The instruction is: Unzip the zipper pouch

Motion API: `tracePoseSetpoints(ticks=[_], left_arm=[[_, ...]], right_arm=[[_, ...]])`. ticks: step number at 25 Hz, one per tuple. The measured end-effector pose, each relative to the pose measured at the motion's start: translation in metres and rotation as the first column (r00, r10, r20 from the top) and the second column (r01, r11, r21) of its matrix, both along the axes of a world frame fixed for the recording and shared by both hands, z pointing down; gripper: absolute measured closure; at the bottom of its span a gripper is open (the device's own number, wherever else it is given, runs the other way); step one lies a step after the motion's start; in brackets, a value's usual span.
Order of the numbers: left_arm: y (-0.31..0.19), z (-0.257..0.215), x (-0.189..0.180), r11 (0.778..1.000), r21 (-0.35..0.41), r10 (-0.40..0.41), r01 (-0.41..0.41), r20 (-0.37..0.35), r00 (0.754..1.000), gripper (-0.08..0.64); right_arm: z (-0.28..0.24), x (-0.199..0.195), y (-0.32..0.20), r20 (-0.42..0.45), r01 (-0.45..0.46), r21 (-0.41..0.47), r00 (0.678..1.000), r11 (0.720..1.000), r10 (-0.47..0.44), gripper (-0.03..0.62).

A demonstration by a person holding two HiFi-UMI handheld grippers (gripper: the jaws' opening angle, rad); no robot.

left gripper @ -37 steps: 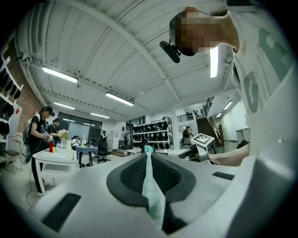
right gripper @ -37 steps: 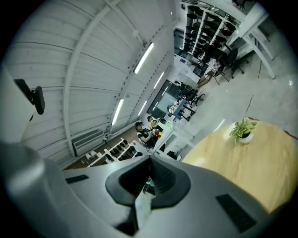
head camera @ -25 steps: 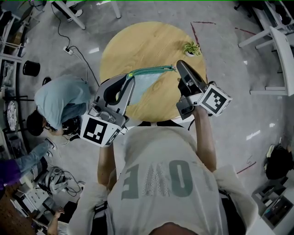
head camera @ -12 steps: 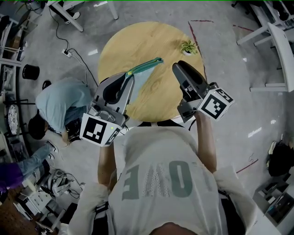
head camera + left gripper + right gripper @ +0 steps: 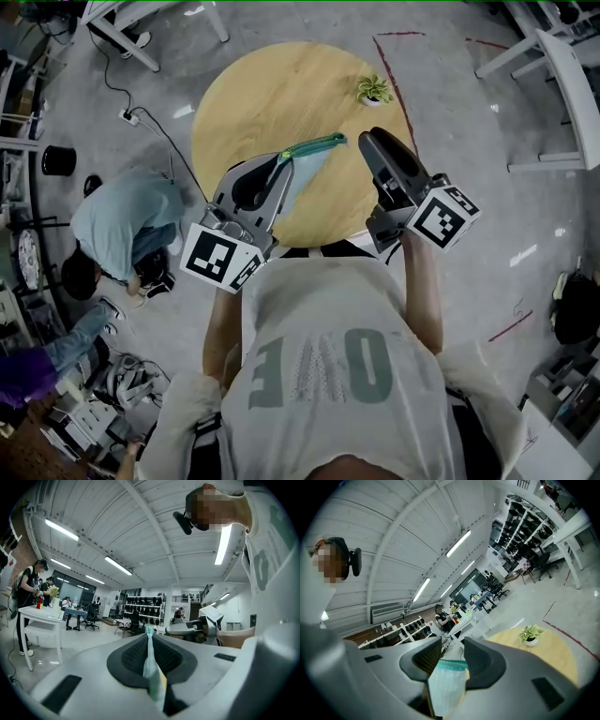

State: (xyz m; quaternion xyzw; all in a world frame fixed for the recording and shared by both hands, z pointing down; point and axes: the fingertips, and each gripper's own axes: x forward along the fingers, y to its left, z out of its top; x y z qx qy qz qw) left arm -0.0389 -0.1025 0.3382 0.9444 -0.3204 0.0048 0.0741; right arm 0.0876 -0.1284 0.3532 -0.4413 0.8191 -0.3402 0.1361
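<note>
A pale blue zipper pouch [image 5: 306,172] with a green zipper [image 5: 315,145] hangs above the round wooden table [image 5: 272,89]. My left gripper [image 5: 281,161] is shut on the pouch's left end; in the left gripper view the fabric [image 5: 152,670] is pinched edge-on between the pads. My right gripper [image 5: 367,141] stands open just right of the zipper's free end. In the right gripper view the pouch [image 5: 446,686] and its green zipper edge [image 5: 451,665] show in the gap between the spread jaws, and the pads do not press on it.
A small potted plant [image 5: 373,89] stands at the table's far right edge, also in the right gripper view [image 5: 529,633]. A person [image 5: 122,216] crouches on the floor left of the table. White table frames [image 5: 553,103] stand at the right, and cables run along the floor at the left.
My right gripper has let go of the zipper's right end and its jaws have spread. The pouch swung back toward the left gripper, which still holds it and has shifted slightly right.
</note>
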Motion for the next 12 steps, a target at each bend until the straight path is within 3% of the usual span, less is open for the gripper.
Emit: tracePoseSetpoints(ticks=[7, 12], left_arm=[[0.001, 0.039, 0.028, 0.995, -0.074, 0.067, -0.066, 0.018, 0.998, 0.515], [-0.007, 0.083, 0.037, 0.982, -0.167, 0.098, -0.09, 0.039, 0.994, 0.515]], right_arm=[[0.006, 0.016, 0.01, -0.015, -0.048, -0.02, 0.999, 0.999, 0.048, 0.449], [0.01, 0.022, 0.014, -0.027, -0.087, -0.035, 0.996, 0.996, 0.086, 0.449]])
